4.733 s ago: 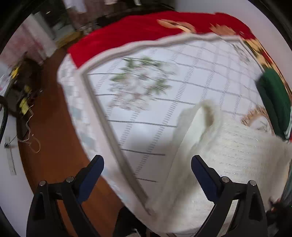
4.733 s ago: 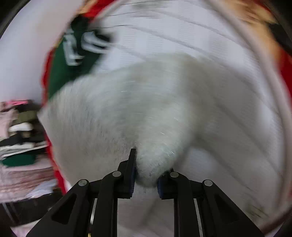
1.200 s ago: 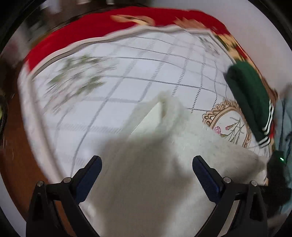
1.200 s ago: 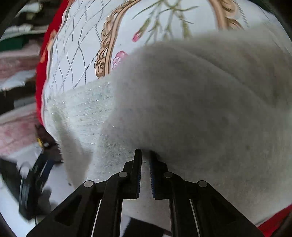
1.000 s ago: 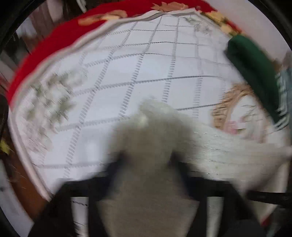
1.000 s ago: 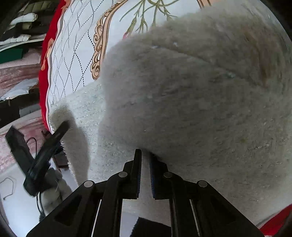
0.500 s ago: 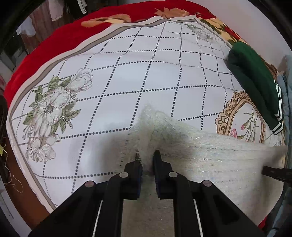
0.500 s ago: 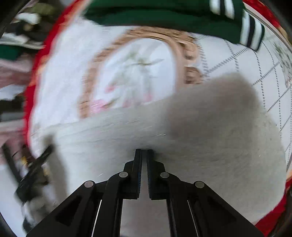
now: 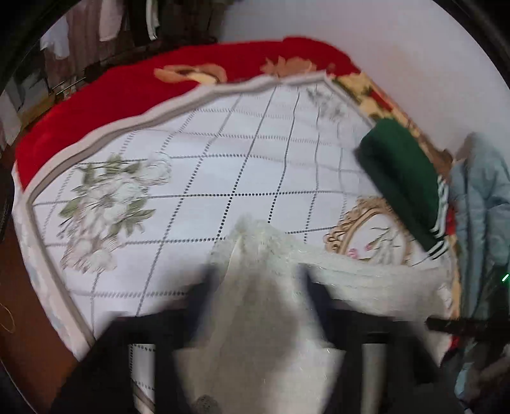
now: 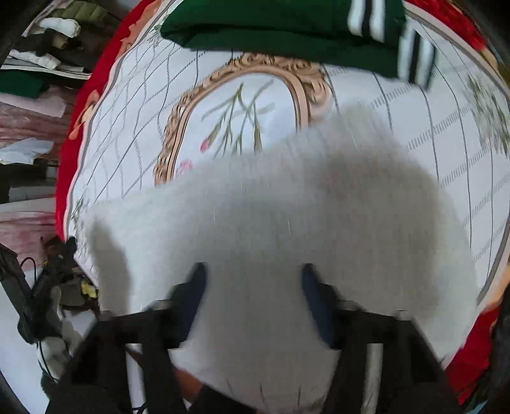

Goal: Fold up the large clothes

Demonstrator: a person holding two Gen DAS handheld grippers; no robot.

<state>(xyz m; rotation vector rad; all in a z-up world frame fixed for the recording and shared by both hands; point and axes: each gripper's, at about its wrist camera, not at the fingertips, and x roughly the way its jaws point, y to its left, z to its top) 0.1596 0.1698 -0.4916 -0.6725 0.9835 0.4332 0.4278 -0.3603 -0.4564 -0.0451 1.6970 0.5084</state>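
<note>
A fluffy white sweater (image 9: 271,305) lies folded on the white patterned bedspread (image 9: 204,178), near its front edge; it also fills the right wrist view (image 10: 287,229). My left gripper (image 9: 258,280) is open, its blurred jaws spread either side of a raised fold of the sweater. My right gripper (image 10: 253,283) is open too, jaws apart over the sweater's near edge, holding nothing.
A folded green garment with white stripes (image 9: 401,178) lies at the right of the bed, also in the right wrist view (image 10: 287,28). A light blue jacket (image 9: 478,203) hangs at far right. A red blanket (image 9: 95,98) borders the bedspread. Clutter and cables (image 10: 38,280) lie beside the bed.
Both grippers were shut on the white sweater half a second ago; both have now opened and let it go. The sweater rests on the bedspread.
</note>
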